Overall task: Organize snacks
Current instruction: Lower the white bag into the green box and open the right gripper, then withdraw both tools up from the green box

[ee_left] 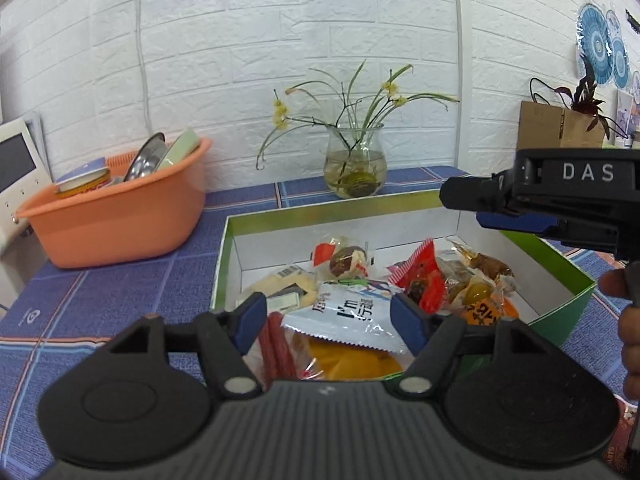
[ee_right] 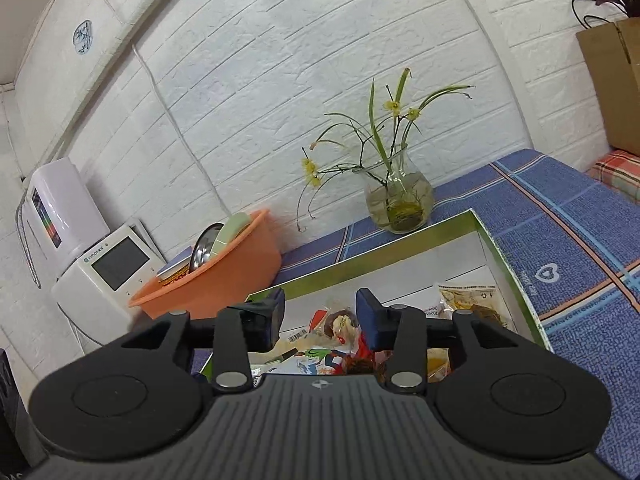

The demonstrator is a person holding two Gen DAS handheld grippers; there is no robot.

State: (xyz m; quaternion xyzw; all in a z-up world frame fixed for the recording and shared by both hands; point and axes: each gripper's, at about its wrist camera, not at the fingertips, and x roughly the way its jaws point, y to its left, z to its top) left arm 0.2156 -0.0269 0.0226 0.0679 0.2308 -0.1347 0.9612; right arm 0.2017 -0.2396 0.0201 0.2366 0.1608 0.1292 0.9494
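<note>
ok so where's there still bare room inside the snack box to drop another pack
Bare white floor runs along the green box's far wall and into the right corner below the right gripper. The near half is crowded: the white packet, the red packet and others overlap there.

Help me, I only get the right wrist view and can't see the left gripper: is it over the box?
Observer: Yes, the left gripper hangs open over the box's near end.
Operator: Anything between its jaws?
Observer: A white packet lies between them, not pinched as far as I can tell.
Operator: What's beside that packet?
Observer: Red sticks, just left of it.
</note>
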